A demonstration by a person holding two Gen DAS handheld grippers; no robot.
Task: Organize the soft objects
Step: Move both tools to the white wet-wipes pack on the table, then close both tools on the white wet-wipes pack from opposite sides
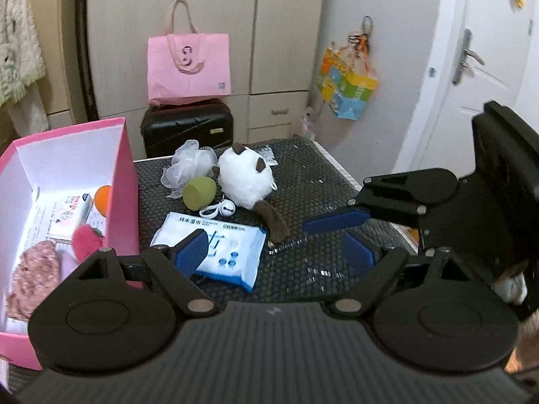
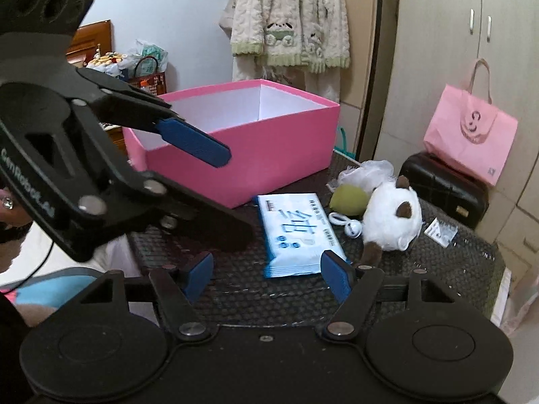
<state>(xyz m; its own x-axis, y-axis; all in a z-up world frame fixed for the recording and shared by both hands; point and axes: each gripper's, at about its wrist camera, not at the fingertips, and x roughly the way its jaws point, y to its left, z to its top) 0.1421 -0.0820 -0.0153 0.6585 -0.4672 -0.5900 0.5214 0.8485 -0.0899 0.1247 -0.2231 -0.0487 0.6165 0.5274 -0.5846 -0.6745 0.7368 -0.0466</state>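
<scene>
Closest to us, our left gripper (image 1: 274, 252) hangs with its jaws spread wide and nothing between them, its left blue pad over the near corner of the wet-wipes pack (image 1: 215, 247). Our right gripper (image 2: 266, 274) is likewise wide open and empty, the pack's near edge (image 2: 296, 232) lying just ahead of its fingers.

From the right wrist view, the left gripper crosses the foreground at the left, one blue finger (image 2: 195, 146) reaching in front of the pink box (image 2: 269, 155) and hiding part of its near wall.

Just beyond the pack lie a small white bell on a cord (image 1: 227, 208), a green rounded soft piece (image 1: 198, 192), a white mesh bath puff (image 1: 192, 163) and a white plush toy with brown ears and tail (image 1: 246, 181), all bunched and touching.

At the table's left edge the pink box (image 1: 124, 181) stands open, holding an orange ball (image 1: 103, 197), a pink fuzzy item (image 1: 87, 242) and a speckled pink fabric piece (image 1: 33, 279).

Bare black mat (image 1: 303, 175) stretches right of the toy to the table edge. Beyond stand a black suitcase (image 1: 188, 128) and a pink tote bag (image 1: 188, 67).
</scene>
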